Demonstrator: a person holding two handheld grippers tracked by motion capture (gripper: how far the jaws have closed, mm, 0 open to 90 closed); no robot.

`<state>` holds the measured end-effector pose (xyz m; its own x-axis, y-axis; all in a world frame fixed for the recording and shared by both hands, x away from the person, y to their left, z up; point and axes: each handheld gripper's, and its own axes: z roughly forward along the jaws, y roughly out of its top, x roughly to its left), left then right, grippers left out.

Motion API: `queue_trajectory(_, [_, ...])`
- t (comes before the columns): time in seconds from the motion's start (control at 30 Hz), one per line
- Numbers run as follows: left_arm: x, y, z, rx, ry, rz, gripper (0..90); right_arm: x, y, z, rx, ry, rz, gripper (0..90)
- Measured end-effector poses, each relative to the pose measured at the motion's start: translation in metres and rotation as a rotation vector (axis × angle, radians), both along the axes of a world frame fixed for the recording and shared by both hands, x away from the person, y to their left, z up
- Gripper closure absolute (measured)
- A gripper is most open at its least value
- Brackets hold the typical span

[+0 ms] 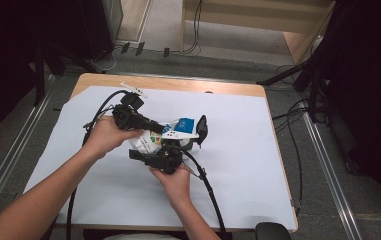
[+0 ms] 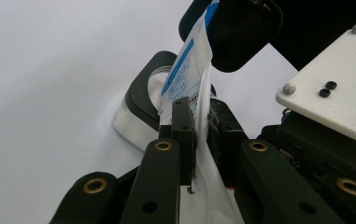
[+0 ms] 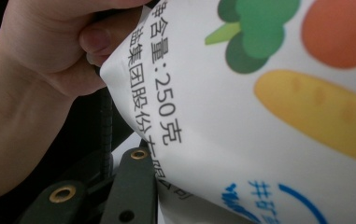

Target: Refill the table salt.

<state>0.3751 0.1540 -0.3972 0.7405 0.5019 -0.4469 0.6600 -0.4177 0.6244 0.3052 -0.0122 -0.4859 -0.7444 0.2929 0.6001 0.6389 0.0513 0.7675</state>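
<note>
A white pouch (image 1: 150, 141) printed with vegetables and blue lettering hangs between both grippers above the middle of the table. My left gripper (image 1: 162, 128) comes in from the left, and in the left gripper view its jaws (image 2: 201, 126) are pinched on the pouch's thin edge (image 2: 187, 70). My right gripper (image 1: 198, 131), held from below by the right hand, clamps the pouch's far end between its black pads (image 2: 245, 32). In the right gripper view the pouch (image 3: 259, 116) lies close against the camera, with one jaw at the lower left and the left hand's fingers behind.
A white sheet (image 1: 238, 150) covers the wooden table. Under the pouch lies a black-rimmed round thing (image 2: 140, 105). A small white clip-like item (image 1: 134, 89) sits at the back left edge. Cables trail from both grippers towards the near edge.
</note>
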Motion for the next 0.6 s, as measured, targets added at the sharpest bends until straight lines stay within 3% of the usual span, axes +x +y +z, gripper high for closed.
queue_trajectory(0.6, [0.0002,-0.0029,-0.0008,0.005,-0.008,0.006,86.6,0.0017,-0.001,0.0001,-0.015,-0.003,0.01,70.6])
